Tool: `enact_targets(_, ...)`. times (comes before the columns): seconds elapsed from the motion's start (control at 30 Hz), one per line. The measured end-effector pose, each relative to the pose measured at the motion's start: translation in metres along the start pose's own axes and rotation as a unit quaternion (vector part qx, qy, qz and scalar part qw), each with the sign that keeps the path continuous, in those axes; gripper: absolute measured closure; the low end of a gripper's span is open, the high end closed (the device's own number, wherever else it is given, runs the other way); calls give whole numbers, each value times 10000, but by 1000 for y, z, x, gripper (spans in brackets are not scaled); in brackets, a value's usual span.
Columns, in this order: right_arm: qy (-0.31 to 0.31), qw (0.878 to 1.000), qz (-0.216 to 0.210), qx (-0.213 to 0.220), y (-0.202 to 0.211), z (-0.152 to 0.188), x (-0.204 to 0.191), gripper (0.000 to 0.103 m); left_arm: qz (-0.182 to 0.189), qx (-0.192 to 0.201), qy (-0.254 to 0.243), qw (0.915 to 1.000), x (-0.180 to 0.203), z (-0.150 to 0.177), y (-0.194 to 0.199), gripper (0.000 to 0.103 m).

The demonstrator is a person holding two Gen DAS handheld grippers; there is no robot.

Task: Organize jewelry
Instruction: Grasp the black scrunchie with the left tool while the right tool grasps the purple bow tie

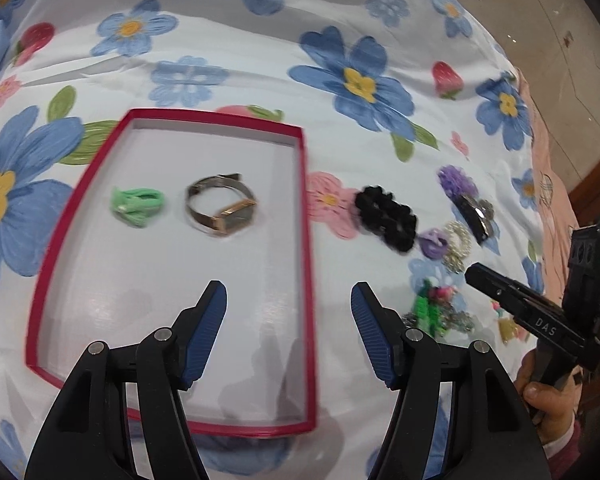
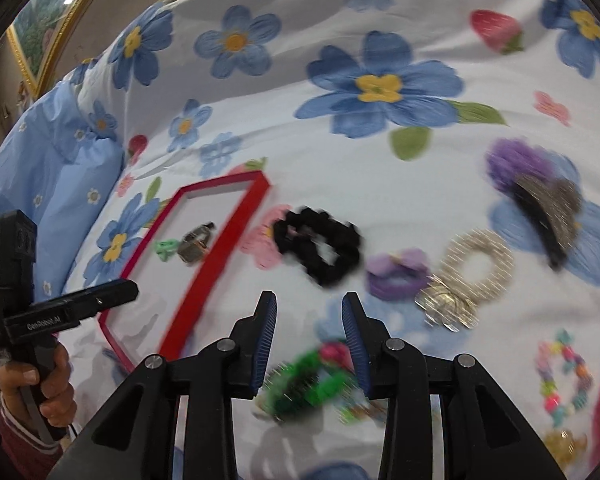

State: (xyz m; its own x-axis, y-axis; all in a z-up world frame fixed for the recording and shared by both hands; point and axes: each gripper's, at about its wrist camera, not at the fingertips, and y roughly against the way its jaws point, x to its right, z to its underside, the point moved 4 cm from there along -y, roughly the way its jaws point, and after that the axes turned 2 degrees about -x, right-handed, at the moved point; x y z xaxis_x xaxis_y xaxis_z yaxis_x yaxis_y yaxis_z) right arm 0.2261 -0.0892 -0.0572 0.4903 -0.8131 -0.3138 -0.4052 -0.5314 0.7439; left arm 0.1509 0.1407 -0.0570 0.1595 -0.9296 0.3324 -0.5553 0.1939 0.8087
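A red-rimmed tray (image 1: 306,240) (image 2: 216,264) lies on the flowered bedspread and holds a green hair tie (image 1: 138,206) and a gold watch (image 1: 220,210). My left gripper (image 1: 288,286) hovers open over the tray's near half with nothing between its fingers. To the tray's right lie a black scrunchie (image 1: 386,216) (image 2: 320,246), a small purple clip (image 2: 398,274), a pearly hair tie (image 2: 476,268), a purple scrunchie (image 2: 516,164) under a black claw clip (image 2: 548,216), and a bead bracelet (image 2: 564,376). My right gripper (image 2: 309,295) is open above a blurred green clip (image 2: 308,384), its pads clear of it.
A blue pillow (image 2: 52,160) rests at the bed's left end, with a gilt picture frame (image 2: 40,40) behind it. The bed's right edge drops to a tiled floor (image 1: 540,20). A person's hand (image 1: 548,400) holds the right gripper's handle. A gold trinket (image 2: 564,444) lies near the bracelet.
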Motion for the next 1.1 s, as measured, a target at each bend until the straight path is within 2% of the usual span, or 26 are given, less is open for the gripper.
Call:
enact_targets(0.23,-217,9995,201,84,14,14,27,66,47,-61,-229,9997,23,0,-4,39)
enact_targets(0.63,-78,9996,275,90,11,3,37,66,-65,-120,-585,9982,45,-18,-20,39)
enact_targets(1.1,727,9966,298,-253,-21,-22,45,66,-157,-369,-1064,9935,66,-60,-76,39)
